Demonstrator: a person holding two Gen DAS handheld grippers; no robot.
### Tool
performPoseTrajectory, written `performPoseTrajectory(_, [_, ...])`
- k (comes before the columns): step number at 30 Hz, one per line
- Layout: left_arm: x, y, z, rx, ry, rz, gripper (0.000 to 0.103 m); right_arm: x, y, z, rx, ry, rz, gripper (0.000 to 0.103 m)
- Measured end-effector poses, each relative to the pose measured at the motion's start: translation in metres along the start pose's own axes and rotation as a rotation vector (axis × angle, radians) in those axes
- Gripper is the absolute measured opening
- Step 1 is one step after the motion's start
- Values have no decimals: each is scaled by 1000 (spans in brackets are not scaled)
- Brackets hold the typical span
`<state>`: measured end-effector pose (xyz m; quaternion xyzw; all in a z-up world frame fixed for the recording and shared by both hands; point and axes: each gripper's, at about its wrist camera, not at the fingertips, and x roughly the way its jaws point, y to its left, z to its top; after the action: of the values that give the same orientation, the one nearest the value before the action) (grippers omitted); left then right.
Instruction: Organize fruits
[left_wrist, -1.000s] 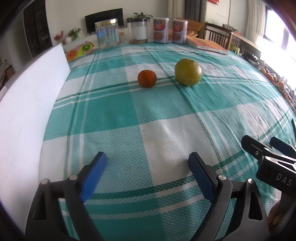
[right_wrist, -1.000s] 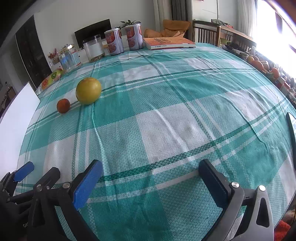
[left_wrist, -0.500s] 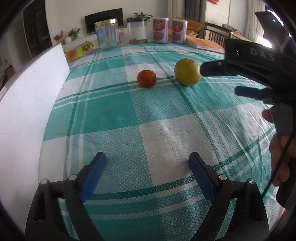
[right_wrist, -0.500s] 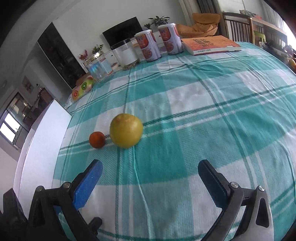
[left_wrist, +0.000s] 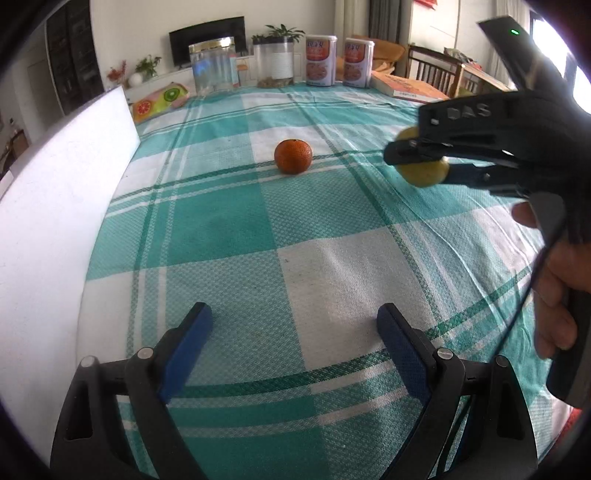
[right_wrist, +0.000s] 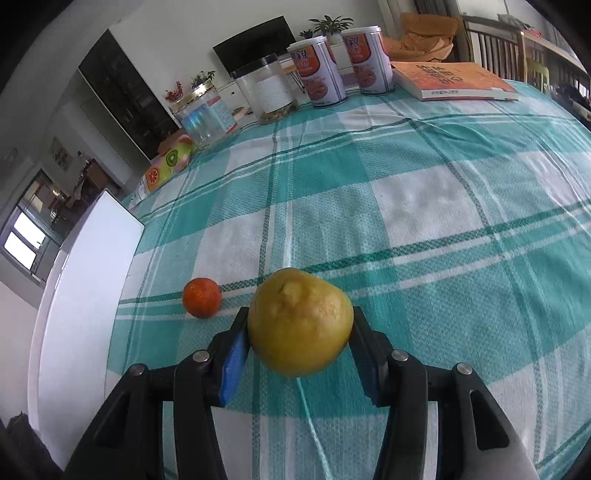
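teal plaid tablecloth (right_wrist: 424, 206). right gripper (right_wrist: 297, 334) jaws closing, pads against yellow citrus (right_wrist: 299, 326); tangerine (right_wrist: 201, 297) at its 9 o'clock. left gripper (left_wrist: 291, 341) wide, nothing between.

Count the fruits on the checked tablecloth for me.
2. The yellow citrus sits between the right hand-held gripper pads, whose jaws are closing on it; the small orange lies just left of it. None appear hidden.

Home: television (right_wrist: 255, 44), checked tablecloth (right_wrist: 424, 236)
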<state>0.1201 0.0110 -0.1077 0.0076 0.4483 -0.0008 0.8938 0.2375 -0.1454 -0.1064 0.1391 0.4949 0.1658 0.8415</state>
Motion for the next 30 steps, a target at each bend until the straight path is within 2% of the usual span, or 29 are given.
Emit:
performPoseTrajectory(3, [0,0,0,0,0,0,92,-30,-21,-28,59,35,13,51])
performPoseTrajectory(7, [0,0,0,0,0,0,92,-61,-38,-65,131,138,32,51])
performPoseTrajectory(11, [0,0,0,0,0,1,92,-63,-34,-79,119,207,-12,52])
performPoseTrajectory(19, [0,0,0,-1,0,-1,92,-49,-23,-54,55,76,-78,53])
performPoseTrajectory(24, [1,0,0,-1,0,0,92,-47,-24,-54,20,14,-101,55])
performPoseTrajectory(27, [1,0,0,-1,0,-1,92,-53,-29,-58,29,-57,-89,67])
performPoseTrajectory(29, [1,0,0,-1,1,-1,92,-67,-33,-65,51,-139,-71,80])
performPoseTrajectory(30, [1,0,0,-1,1,-1,92,-75,-36,-69,63,-185,-70,83])
